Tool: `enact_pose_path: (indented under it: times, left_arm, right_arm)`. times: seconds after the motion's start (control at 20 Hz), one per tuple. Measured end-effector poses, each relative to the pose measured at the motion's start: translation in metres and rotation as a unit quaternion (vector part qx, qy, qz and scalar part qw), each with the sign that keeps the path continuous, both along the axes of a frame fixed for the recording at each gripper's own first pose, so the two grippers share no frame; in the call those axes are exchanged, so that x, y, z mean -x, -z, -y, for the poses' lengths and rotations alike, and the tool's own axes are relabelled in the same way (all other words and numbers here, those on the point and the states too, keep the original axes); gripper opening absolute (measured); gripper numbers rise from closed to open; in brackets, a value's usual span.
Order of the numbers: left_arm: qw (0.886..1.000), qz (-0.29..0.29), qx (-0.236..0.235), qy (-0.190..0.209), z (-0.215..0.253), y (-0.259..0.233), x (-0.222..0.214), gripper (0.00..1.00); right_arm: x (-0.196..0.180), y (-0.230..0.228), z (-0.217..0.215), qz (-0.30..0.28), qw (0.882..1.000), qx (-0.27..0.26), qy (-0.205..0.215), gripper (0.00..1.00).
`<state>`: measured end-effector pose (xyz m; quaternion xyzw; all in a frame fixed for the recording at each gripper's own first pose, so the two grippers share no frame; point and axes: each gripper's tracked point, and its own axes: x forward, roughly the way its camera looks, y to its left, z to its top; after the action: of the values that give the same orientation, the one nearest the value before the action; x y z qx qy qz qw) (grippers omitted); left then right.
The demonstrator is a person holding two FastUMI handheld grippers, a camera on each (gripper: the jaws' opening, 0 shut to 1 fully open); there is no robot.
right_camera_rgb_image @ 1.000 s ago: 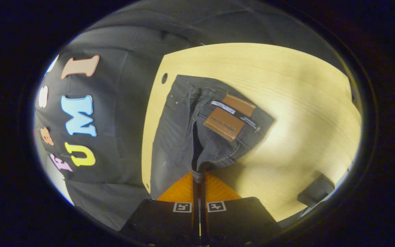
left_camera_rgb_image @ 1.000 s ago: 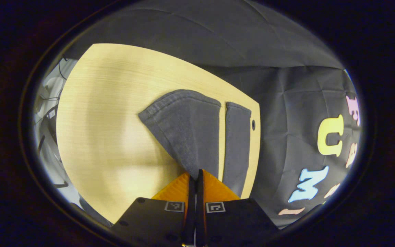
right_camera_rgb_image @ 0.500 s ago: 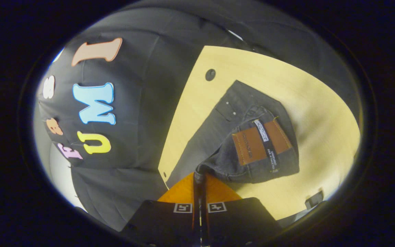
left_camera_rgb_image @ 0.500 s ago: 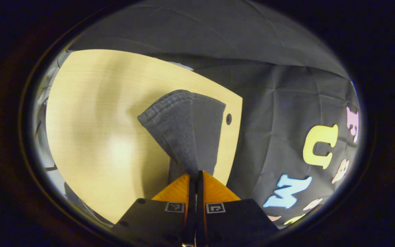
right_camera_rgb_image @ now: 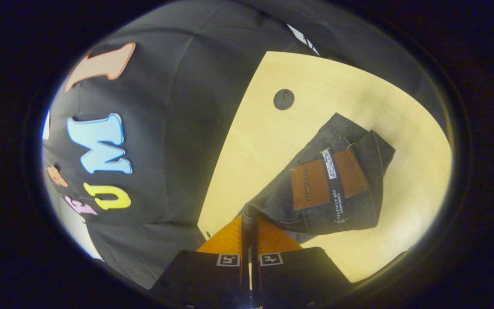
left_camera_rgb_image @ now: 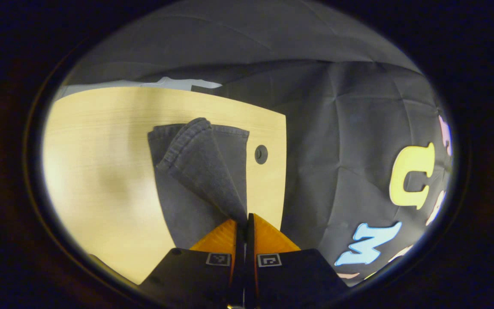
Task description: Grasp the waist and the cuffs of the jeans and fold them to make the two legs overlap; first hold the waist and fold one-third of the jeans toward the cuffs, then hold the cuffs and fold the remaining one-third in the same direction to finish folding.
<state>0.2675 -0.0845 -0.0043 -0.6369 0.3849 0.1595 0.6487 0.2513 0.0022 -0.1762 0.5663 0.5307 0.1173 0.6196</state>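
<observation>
Dark grey jeans lie on a light wooden table. In the left gripper view one cuff (left_camera_rgb_image: 195, 159) is lifted and drapes over the other leg (left_camera_rgb_image: 178, 206) lying flat beneath it. My left gripper (left_camera_rgb_image: 244, 219) is shut on that lifted cuff's edge. In the right gripper view the waist (right_camera_rgb_image: 324, 184), with its brown leather patch (right_camera_rgb_image: 328, 182), is raised and turned over onto the other half of the jeans. My right gripper (right_camera_rgb_image: 249, 219) is shut on the waistband.
The table (left_camera_rgb_image: 101, 171) ends close by, with a round cable hole (left_camera_rgb_image: 261, 154) near its edge beside the cuffs and another hole (right_camera_rgb_image: 284, 99) near the waist. The black cloth wall (left_camera_rgb_image: 337, 141) hangs just past that edge.
Both grippers carried their held parts across: the lifted cuff now covers the second leg, and the waist half has swung over onto the other half. Both views turned toward the wall.
</observation>
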Motion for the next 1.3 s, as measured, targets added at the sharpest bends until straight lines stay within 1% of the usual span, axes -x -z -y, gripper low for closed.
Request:
enact_pose_path:
  times: [0.05, 0.1, 0.15, 0.2, 0.25, 0.3, 0.35, 0.4, 0.45, 0.5, 0.55, 0.6, 0.65, 0.7, 0.75, 0.8, 0.85, 0.9, 1.0, 1.05, 1.1, 1.15, 1.2, 1.25, 1.3]
  left_arm:
    - [1.0, -0.01, -0.016, 0.015, 0.007, 0.016, -0.009, 0.09]
    - [0.999, -0.017, -0.028, 0.027, 0.01, 0.028, -0.016, 0.09]
    - [0.998, -0.025, -0.04, 0.035, 0.013, 0.041, -0.024, 0.03]
    - [0.998, -0.026, -0.046, 0.044, 0.017, 0.047, -0.029, 0.09]
    - [0.997, -0.029, -0.053, 0.053, 0.018, 0.054, -0.03, 0.08]
    - [0.996, -0.027, -0.061, 0.062, 0.02, 0.054, -0.031, 0.12]
    - [0.995, -0.02, -0.067, 0.066, 0.023, 0.054, -0.038, 0.02]
    - [0.994, -0.015, -0.075, 0.072, 0.025, 0.054, -0.041, 0.1]
    - [0.993, -0.011, -0.085, 0.078, 0.026, 0.053, -0.042, 0.24]
    - [0.991, -0.013, -0.098, 0.086, 0.025, 0.052, -0.041, 0.42]
    - [0.989, -0.015, -0.116, 0.093, 0.021, 0.052, -0.038, 0.52]
    - [0.986, -0.016, -0.136, 0.099, 0.017, 0.051, -0.036, 0.63]
    - [0.981, -0.018, -0.159, 0.105, 0.013, 0.052, -0.032, 0.7]
    - [0.978, -0.018, -0.179, 0.11, 0.007, 0.048, -0.03, 0.99]
    - [0.974, -0.02, -0.194, 0.114, 0.004, 0.045, -0.024, 1.0]
    - [0.97, -0.025, -0.21, 0.116, -0.001, 0.041, -0.018, 1.0]
    - [0.966, -0.025, -0.228, 0.119, -0.007, 0.037, -0.011, 0.92]
    - [0.962, -0.023, -0.245, 0.122, -0.011, 0.031, -0.006, 0.92]
    - [0.955, -0.01, -0.269, 0.124, -0.015, 0.018, 0.003, 0.92]
    - [0.951, 0.002, -0.284, 0.122, -0.017, 0.009, 0.009, 0.92]
    - [0.944, 0.016, -0.305, 0.123, -0.019, -0.002, 0.014, 0.92]
    - [0.936, 0.03, -0.328, 0.122, -0.019, -0.012, 0.02, 0.92]
    - [0.928, 0.045, -0.35, 0.122, -0.018, -0.024, 0.025, 0.92]
    - [0.92, 0.063, -0.367, 0.123, -0.013, -0.034, 0.03, 0.92]
    - [0.912, 0.079, -0.382, 0.124, -0.006, -0.045, 0.034, 0.92]
  right_arm:
    - [-0.005, 0.016, -0.003, -0.007, 1.0, 0.013, 0.004, 0.01]
    - [-0.007, 0.031, -0.004, -0.012, 0.999, 0.032, 0.006, 0.02]
    - [-0.013, 0.042, -0.007, -0.01, 0.999, 0.042, 0.009, 0.02]
    - [-0.019, 0.05, -0.013, -0.004, 0.999, 0.044, 0.012, 0.04]
    - [-0.025, 0.054, -0.016, 0.007, 0.999, 0.05, 0.019, 0.05]
    - [-0.027, 0.059, -0.019, 0.017, 0.998, 0.057, 0.02, 0.08]
    - [-0.03, 0.064, -0.022, 0.025, 0.997, 0.064, 0.021, 0.09]
    - [-0.03, 0.066, -0.025, 0.036, 0.997, 0.07, 0.021, 0.17]
    - [-0.029, 0.067, -0.024, 0.044, 0.996, 0.077, 0.02, 0.15]
    - [-0.028, 0.067, -0.025, 0.055, 0.995, 0.086, 0.018, 0.33]
    - [-0.024, 0.065, -0.021, 0.065, 0.993, 0.096, 0.016, 0.39]
    - [-0.02, 0.062, -0.019, 0.079, 0.991, 0.109, 0.015, 0.49]
    - [-0.017, 0.061, -0.015, 0.093, 0.988, 0.126, 0.013, 0.56]
    - [-0.012, 0.058, -0.01, 0.105, 0.983, 0.148, 0.011, 0.75]
    - [-0.008, 0.057, -0.001, 0.118, 0.978, 0.172, 0.013, 0.71]
    - [-0.003, 0.055, 0.009, 0.129, 0.972, 0.197, 0.018, 0.78]
    - [0.002, 0.049, 0.02, 0.14, 0.966, 0.216, 0.029, 0.8]
    - [0.009, 0.043, 0.029, 0.148, 0.961, 0.23, 0.044, 0.85]
    - [0.024, 0.033, 0.051, 0.154, 0.954, 0.245, 0.082, 0.85]
    - [0.03, 0.034, 0.063, 0.146, 0.951, 0.253, 0.103, 0.86]
    - [0.04, 0.039, 0.072, 0.135, 0.949, 0.257, 0.121, 0.86]
    - [0.048, 0.047, 0.08, 0.121, 0.949, 0.256, 0.136, 0.79]
    - [0.056, 0.058, 0.084, 0.107, 0.951, 0.251, 0.144, 0.87]
    - [0.062, 0.071, 0.087, 0.091, 0.953, 0.248, 0.149, 0.79]
    - [0.066, 0.084, 0.087, 0.077, 0.953, 0.248, 0.154, 0.88]
